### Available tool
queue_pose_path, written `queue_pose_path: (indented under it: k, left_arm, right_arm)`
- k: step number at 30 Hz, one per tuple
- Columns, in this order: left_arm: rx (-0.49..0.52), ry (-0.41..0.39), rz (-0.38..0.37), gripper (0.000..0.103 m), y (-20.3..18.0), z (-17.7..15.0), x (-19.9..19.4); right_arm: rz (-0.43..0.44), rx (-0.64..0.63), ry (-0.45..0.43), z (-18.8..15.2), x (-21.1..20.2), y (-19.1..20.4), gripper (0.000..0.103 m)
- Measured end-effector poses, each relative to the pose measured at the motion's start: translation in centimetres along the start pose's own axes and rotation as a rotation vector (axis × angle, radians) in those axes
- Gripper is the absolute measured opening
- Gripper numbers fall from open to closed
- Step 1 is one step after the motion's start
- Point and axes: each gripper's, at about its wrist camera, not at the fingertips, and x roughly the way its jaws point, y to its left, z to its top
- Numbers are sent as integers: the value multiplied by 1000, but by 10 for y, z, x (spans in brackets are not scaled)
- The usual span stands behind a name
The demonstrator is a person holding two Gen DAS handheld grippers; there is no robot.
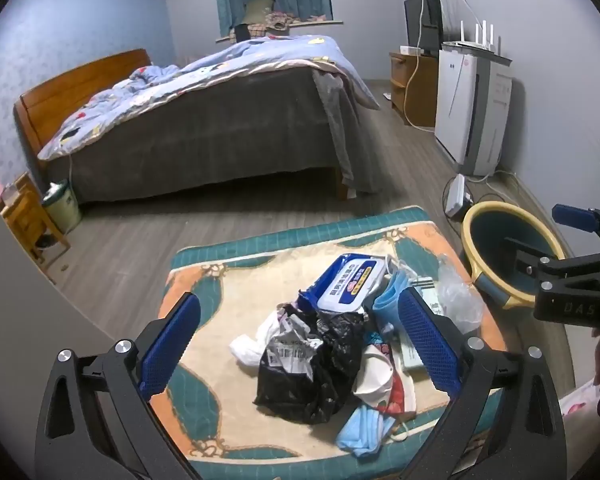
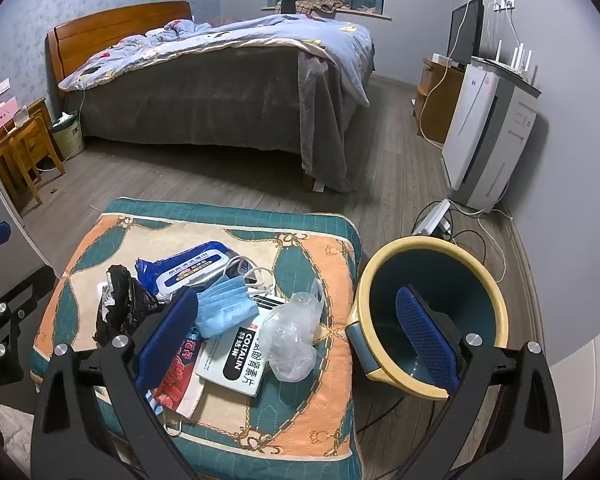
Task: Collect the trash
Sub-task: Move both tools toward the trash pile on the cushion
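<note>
Left wrist view. Left gripper (image 1: 300, 344) spread to its widest, nothing between the blue pads, angled down over the heap. Directly between the fingers: crumpled black plastic bag (image 1: 308, 364) with a printed label, white scrap to its left. Beyond the bag, toward the fingertips' far side, a blue-and-white wet-wipes pack (image 1: 350, 280). Under the right finger, a blue face mask (image 1: 388, 304); a second mask lies nearer the camera, below the bag. All of it sits on a patterned cushion (image 1: 236, 256), which keeps the litter gathered in one spot. Right of the right finger, past a clear plastic bag (image 1: 458, 300), stands a yellow-rimmed bin (image 1: 472, 232); the right gripper (image 1: 572, 240) shows at the frame edge above it.

Right wrist view. Right gripper (image 2: 300, 340) also fully apart, empty. Between its fingers: the clear bag, a white medicine box (image 2: 232, 364), the face mask by the left finger. The right finger overlaps the bin's mouth, which tilts toward the cushion, probably so trash can be dropped in with a short carry. Nothing collected yet, as far as the bin's visible interior shows.
</note>
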Motion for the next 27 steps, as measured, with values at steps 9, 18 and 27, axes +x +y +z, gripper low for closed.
queue_pose_path:
  k: [9,18,27]
  left_arm:
    - [0,1,0,98,0,-1,0]
    - [0,-1,1,98,0,0,0]
    - [-1,-5,4,98,0,0,0]
  right_arm:
    - [-7,0,7,-1,2,0,97]
    - [-13,1,14,0,2,0,97]
    - [-14,1,15,0,3,0,97]
